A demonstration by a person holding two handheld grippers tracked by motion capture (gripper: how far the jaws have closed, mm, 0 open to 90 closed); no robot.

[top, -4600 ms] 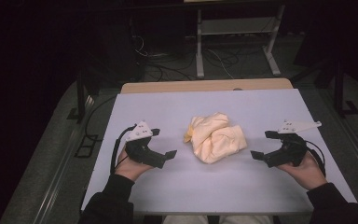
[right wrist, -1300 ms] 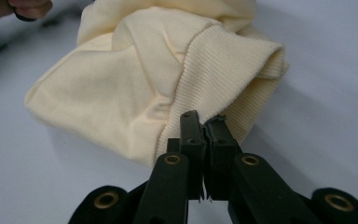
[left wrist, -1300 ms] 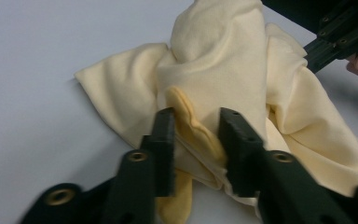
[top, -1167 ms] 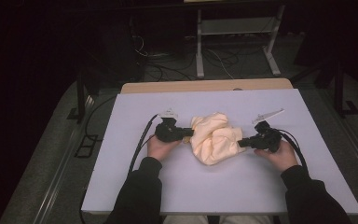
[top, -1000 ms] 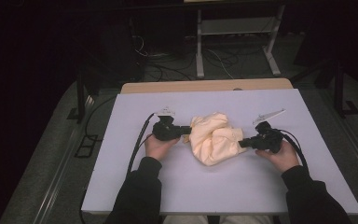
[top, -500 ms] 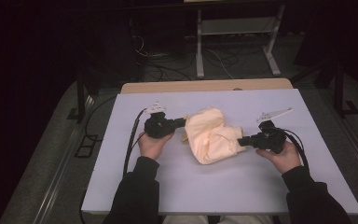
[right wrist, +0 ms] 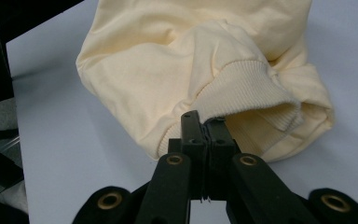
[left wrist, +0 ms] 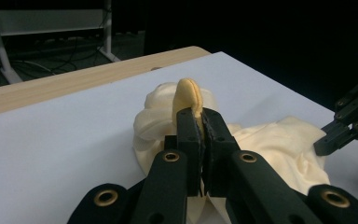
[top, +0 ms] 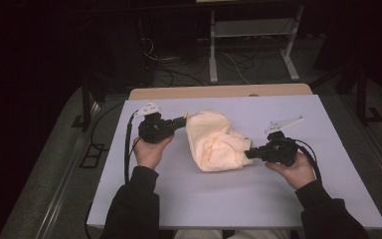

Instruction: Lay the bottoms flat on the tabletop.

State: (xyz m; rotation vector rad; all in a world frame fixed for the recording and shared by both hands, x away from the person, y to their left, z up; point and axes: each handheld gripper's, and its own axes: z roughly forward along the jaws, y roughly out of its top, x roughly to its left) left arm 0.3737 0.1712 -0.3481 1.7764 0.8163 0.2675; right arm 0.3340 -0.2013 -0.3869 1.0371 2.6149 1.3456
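A crumpled cream garment [top: 214,142] lies mid-table. My left gripper [top: 184,119] is at its upper-left corner, raised off the table and shut on a fold of the cloth. In the left gripper view that fold [left wrist: 186,93] sticks up above the closed tips of the left gripper [left wrist: 201,114]. My right gripper [top: 247,154] is at the garment's lower-right edge, low over the table. In the right gripper view the right gripper [right wrist: 204,122] is shut on the ribbed hem [right wrist: 247,88] of the garment [right wrist: 168,60]. The right gripper [left wrist: 335,140] also appears at the right of the left gripper view.
The pale table top [top: 229,199] has bare room around the garment on all sides. A wooden strip [top: 219,92] runs along its far edge. Beyond it stand a metal rack [top: 248,35] and cables on a dark floor.
Both grippers came in from the table's sides and closed on the garment. Over the last second the left one rose and drew left with its fold, and the right one shifted slightly outward, spreading the cloth.
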